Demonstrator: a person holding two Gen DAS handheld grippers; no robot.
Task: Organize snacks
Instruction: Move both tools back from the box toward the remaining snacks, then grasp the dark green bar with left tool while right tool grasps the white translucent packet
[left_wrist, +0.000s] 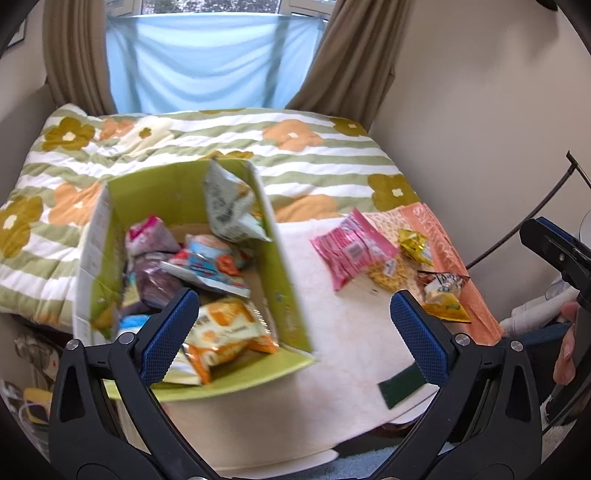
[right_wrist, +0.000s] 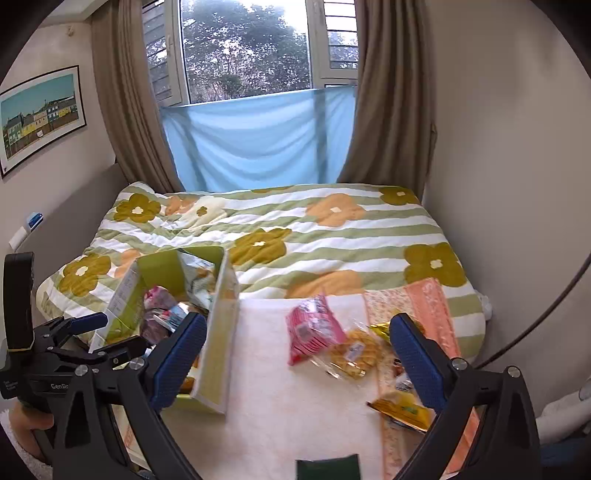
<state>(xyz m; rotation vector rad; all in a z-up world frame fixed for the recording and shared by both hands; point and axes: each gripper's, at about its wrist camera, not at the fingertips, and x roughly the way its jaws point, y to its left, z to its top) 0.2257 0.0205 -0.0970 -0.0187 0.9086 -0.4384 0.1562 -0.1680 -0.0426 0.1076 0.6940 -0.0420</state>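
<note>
A green cardboard box (left_wrist: 284, 280) sits on a bed with a flowery blanket (left_wrist: 314, 162). The box is full of snack bags, with an orange and white bag (left_wrist: 225, 332) at the near end and a grey-white bag (left_wrist: 229, 206) leaning on the far wall. On the white cloth (left_wrist: 332, 350) to the right of the box lie a pink snack pack (left_wrist: 347, 247), a clear bag of yellow crackers (left_wrist: 388, 273), a gold wrapper (left_wrist: 415, 245) and a yellow bag (left_wrist: 445, 291). The left gripper (left_wrist: 295, 332) is wide apart and holds nothing. The right gripper (right_wrist: 297, 358) is wide apart too, above the cloth, also with nothing in it.
</note>
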